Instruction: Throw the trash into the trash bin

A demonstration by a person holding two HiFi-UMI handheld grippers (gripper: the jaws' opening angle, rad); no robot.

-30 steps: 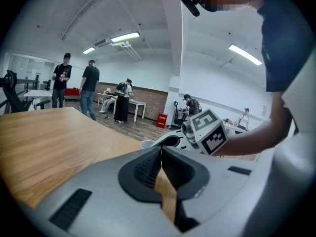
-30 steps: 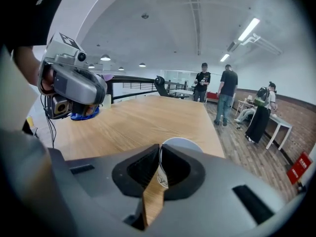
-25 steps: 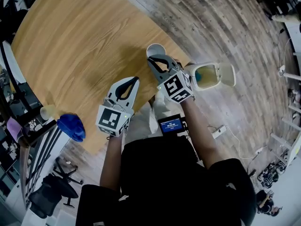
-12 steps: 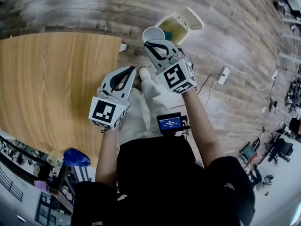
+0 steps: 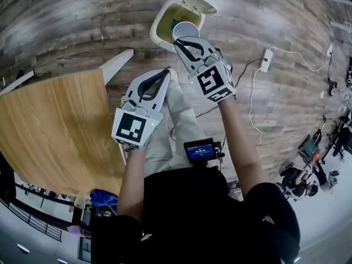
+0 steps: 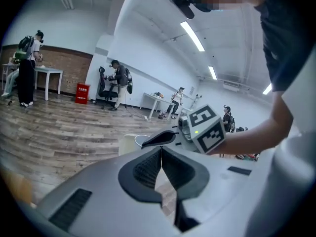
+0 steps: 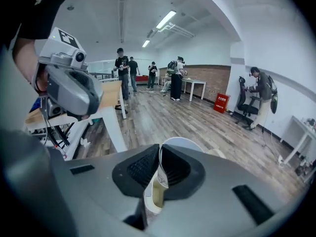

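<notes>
My right gripper is shut on the rim of a white paper cup, and holds it over the near edge of the open trash bin. The bin is cream-white, its lid flipped back, with something teal inside. In the right gripper view the cup sticks out past the closed pads, its wall pinched between them. My left gripper hangs lower and to the left, over the floor, shut with nothing in it. In the left gripper view its jaws meet, and the right gripper shows beyond.
A wooden table stands at the left, its white leg near my left gripper. A power strip and cable lie on the plank floor at the right. The person's legs are below the grippers. Other people, desks and chairs stand farther off.
The view has swung from the table to the floor. Both grippers moved toward the bin, and the cup went from beside the bin to over its near edge. The table now lies at the left.
</notes>
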